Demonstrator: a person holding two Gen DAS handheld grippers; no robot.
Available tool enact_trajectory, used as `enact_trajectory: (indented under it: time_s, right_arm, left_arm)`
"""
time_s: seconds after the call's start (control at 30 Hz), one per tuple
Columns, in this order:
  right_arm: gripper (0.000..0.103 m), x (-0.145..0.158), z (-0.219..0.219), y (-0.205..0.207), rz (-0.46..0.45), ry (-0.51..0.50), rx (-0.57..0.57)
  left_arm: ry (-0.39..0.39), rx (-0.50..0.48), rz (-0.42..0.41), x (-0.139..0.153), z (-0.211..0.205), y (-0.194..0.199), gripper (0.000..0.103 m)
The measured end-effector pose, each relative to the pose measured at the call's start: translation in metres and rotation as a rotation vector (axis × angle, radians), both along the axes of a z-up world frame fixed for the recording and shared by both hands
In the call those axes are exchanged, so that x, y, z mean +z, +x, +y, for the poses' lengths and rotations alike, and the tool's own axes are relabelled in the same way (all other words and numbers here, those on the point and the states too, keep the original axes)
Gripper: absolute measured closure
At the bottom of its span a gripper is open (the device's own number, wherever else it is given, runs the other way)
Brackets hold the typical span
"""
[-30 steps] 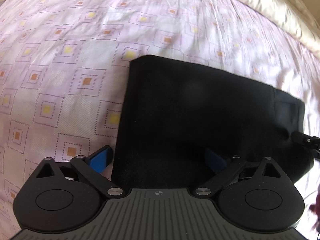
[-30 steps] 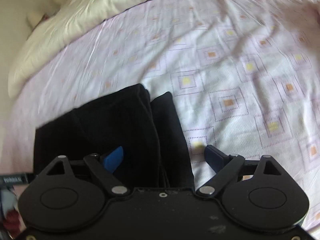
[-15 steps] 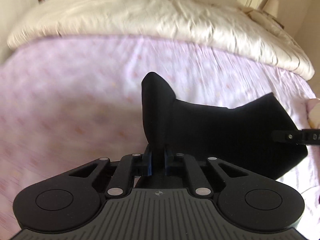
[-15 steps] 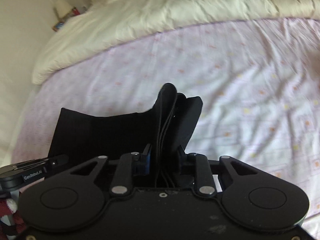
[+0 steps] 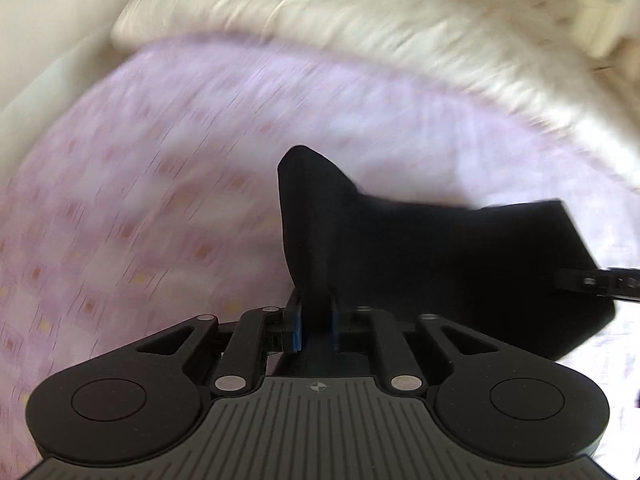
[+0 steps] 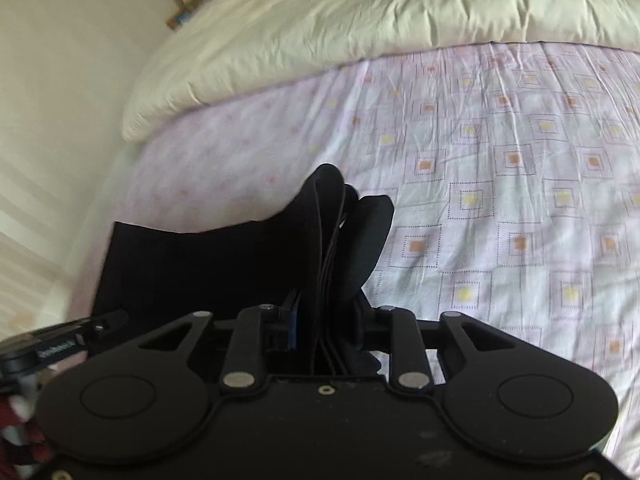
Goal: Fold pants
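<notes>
both jaws closed on fabric. left gripper (image 5: pixel 315 322) pinches one corner of the black pants (image 5: pixel 432 256), blue pads either side of the cloth, low centre of the left wrist frame. right gripper (image 6: pixel 324 330) clamps the other end, several stacked layers visible edge-on between its fingers, low centre of the right wrist frame. pants sit centre to lower right in the left view, centre to lower left in the right view, held corners peaking up, cloth sagging between. pink sheet (image 6: pixel 520 184) with square print behind and around them. cream duvet (image 6: pixel 360 20) across the top of both frames. left view is motion-blurred. each gripper tip shows at the other's frame edge.
</notes>
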State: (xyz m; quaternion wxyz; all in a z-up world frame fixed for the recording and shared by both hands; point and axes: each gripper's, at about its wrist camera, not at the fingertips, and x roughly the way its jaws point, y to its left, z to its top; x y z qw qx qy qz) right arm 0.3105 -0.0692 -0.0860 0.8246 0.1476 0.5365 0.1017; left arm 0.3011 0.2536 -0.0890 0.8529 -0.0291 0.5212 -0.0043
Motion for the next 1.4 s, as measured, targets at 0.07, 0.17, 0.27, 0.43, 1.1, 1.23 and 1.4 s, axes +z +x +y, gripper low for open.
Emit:
enact_trajectory:
  time_s: [0.07, 0.17, 0.27, 0.43, 1.1, 1.23, 1.4]
  right_arm:
    - [0.051, -0.015, 0.005, 0.010, 0.068, -0.166, -0.049]
    - [0.052, 0.001, 0.004, -0.001, 0.003, -0.184, -0.116]
    - [0.050, 0.025, 0.004, -0.018, -0.069, -0.180, -0.112]
    - [0.041, 0.063, 0.008, -0.051, -0.128, -0.136, -0.097]
    - [0.025, 0.146, 0.039, -0.174, -0.208, -0.065, 0.123]
    - [0.024, 0.152, 0.032, -0.186, -0.207, -0.062, 0.120]
    - [0.021, 0.157, 0.025, -0.198, -0.209, -0.087, 0.126]
  left_arm:
    - [0.044, 0.135, 0.047, -0.012, 0.020, 0.002, 0.084]
    - [0.049, 0.243, 0.029, -0.008, 0.039, -0.007, 0.083]
    - [0.084, 0.230, 0.018, 0.005, 0.038, -0.017, 0.083]
    - [0.069, 0.202, -0.017, 0.031, 0.028, -0.040, 0.083]
    - [0.082, 0.154, -0.085, 0.098, -0.059, -0.137, 0.083]
    - [0.087, 0.138, -0.107, 0.109, -0.067, -0.147, 0.083]
    - [0.097, 0.146, -0.125, 0.117, -0.077, -0.159, 0.083]
